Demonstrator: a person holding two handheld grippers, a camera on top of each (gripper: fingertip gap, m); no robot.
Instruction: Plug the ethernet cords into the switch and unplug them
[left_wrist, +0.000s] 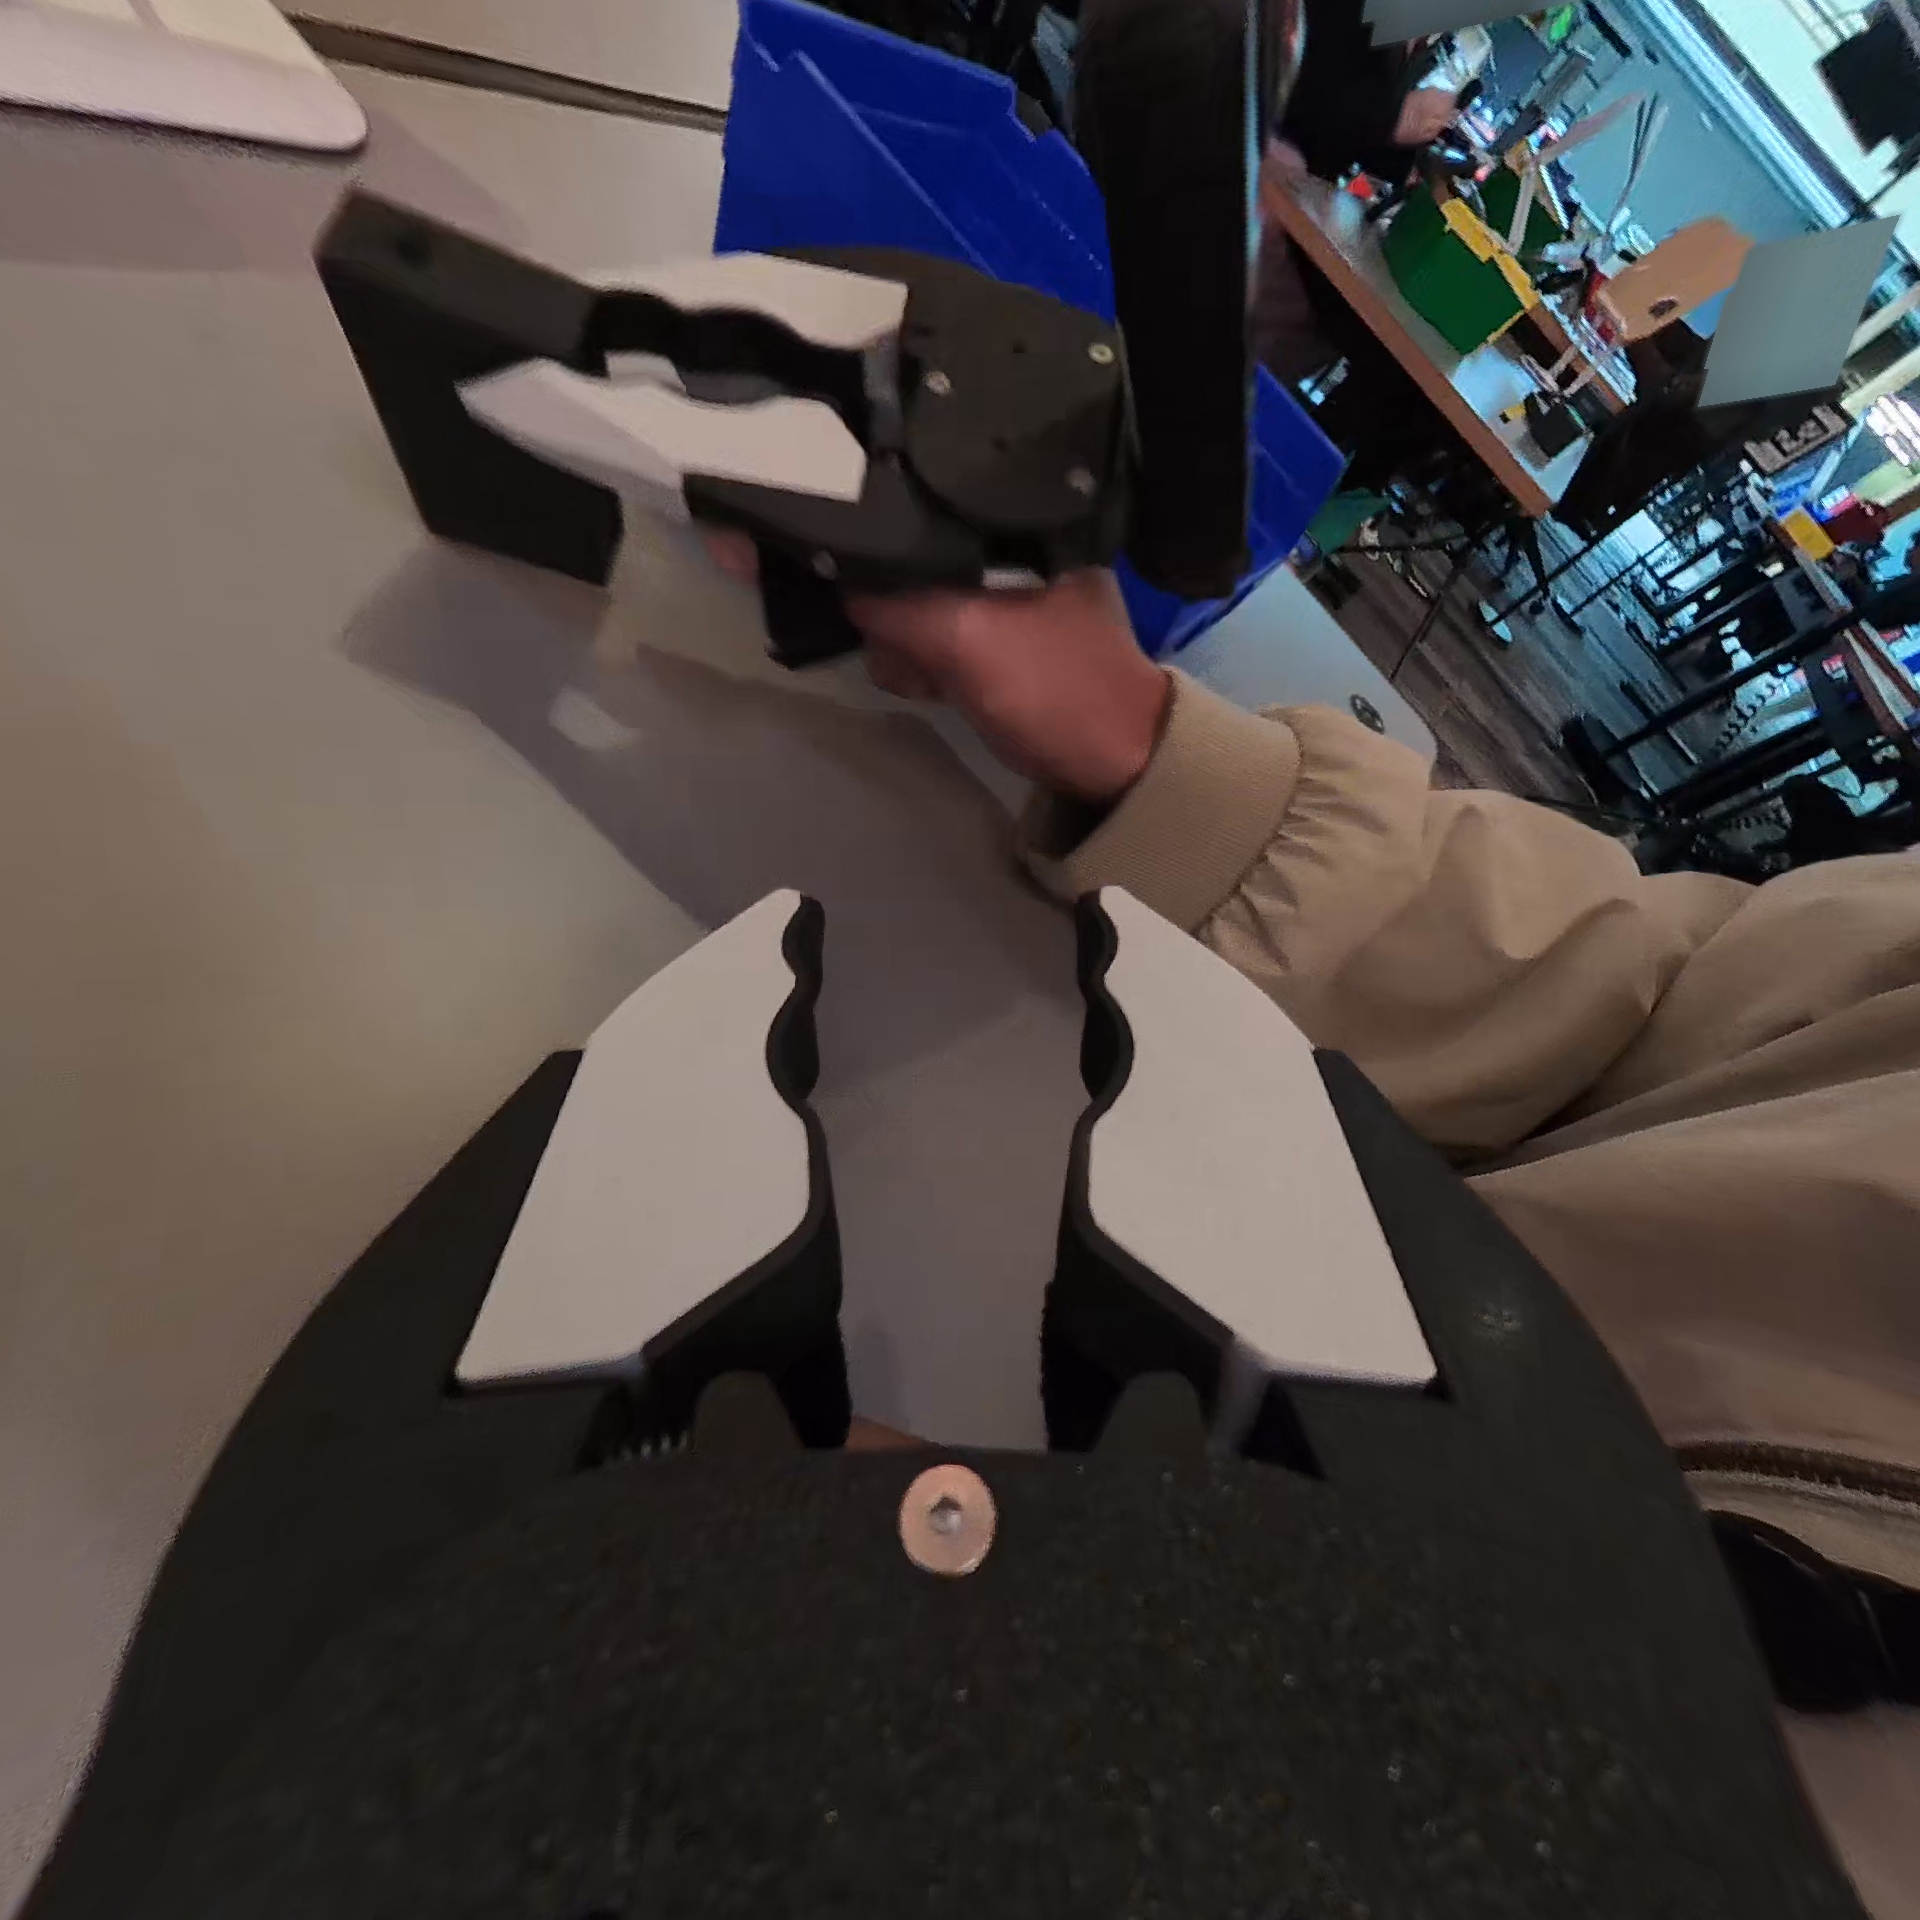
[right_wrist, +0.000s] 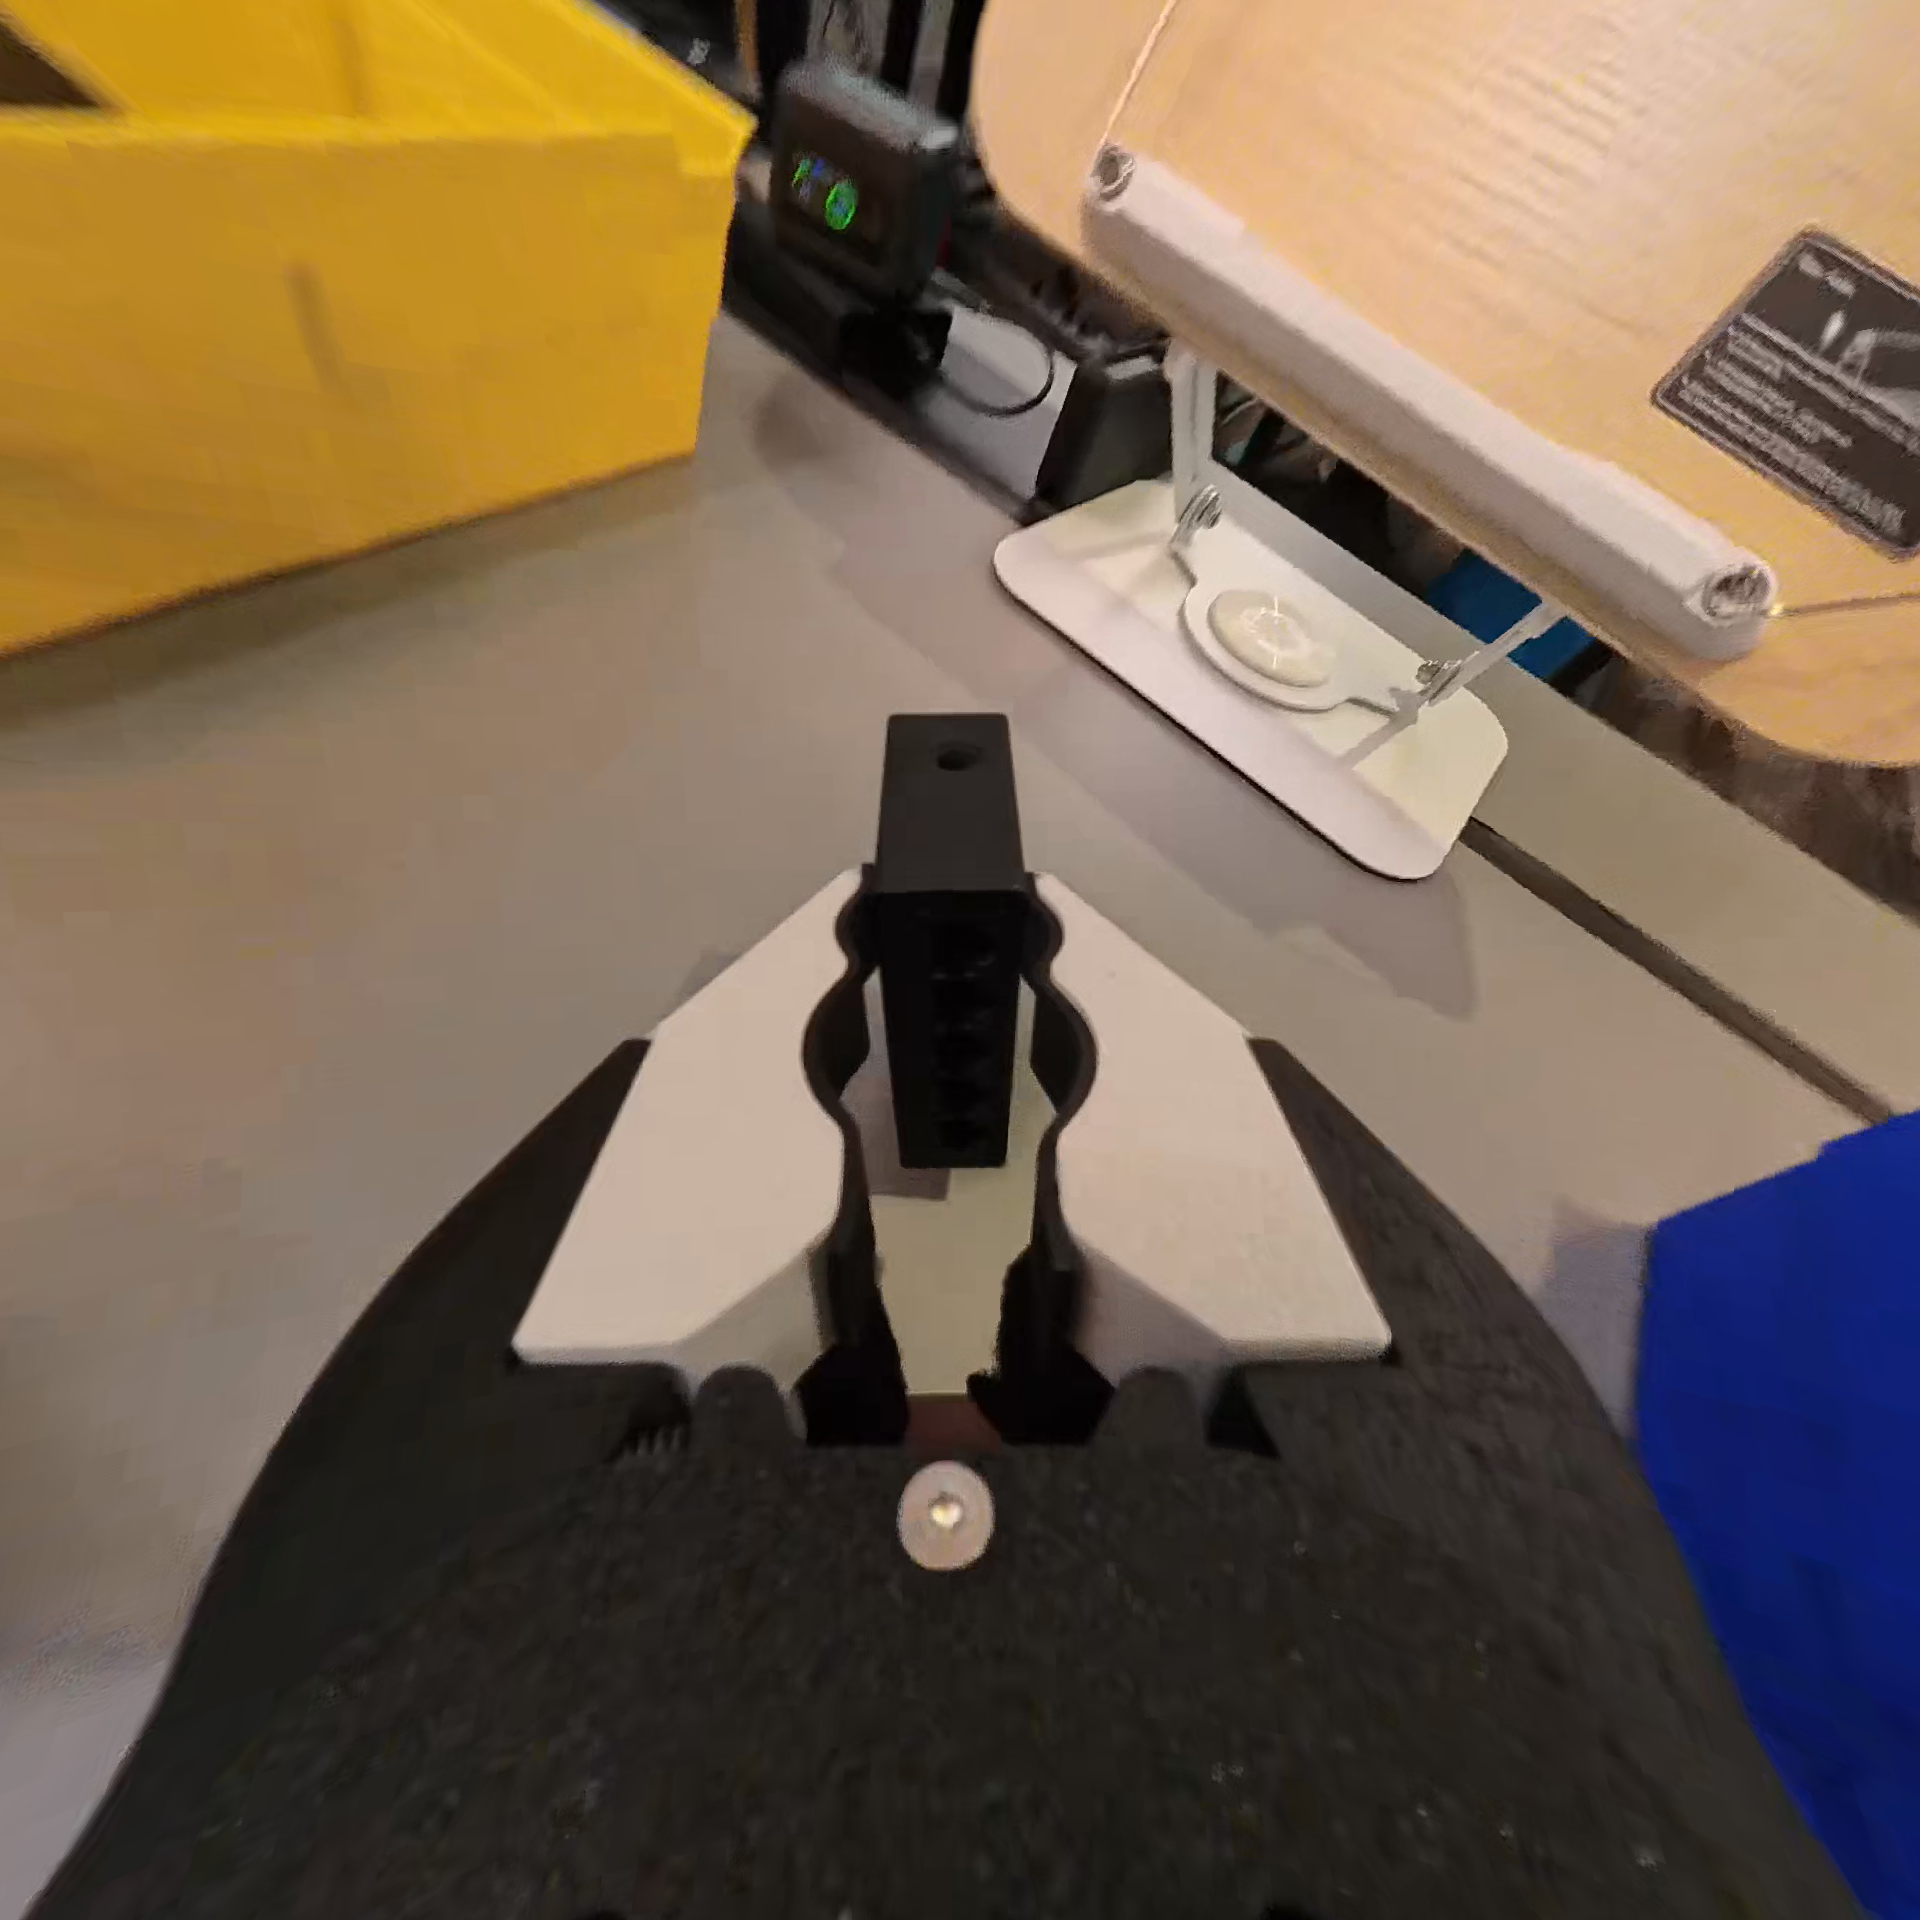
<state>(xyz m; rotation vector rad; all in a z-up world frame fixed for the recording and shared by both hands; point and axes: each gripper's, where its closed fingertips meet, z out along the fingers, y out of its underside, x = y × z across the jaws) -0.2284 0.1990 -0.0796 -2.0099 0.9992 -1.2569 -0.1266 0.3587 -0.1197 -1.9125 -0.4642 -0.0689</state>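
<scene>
Currently the black rectangular plastic switch, standing on the grey table, is clamped between the fingers of the right gripper, while the left gripper is held apart and empty, so the upright switch could be tipped if it is squeezed off-centre.

Your table: smooth grey top with a dark seam running toward the right. On it you have a yellow bin at the far left, a white stand base at the far right, a blue bin, and the black switch standing on edge at centre.
</scene>
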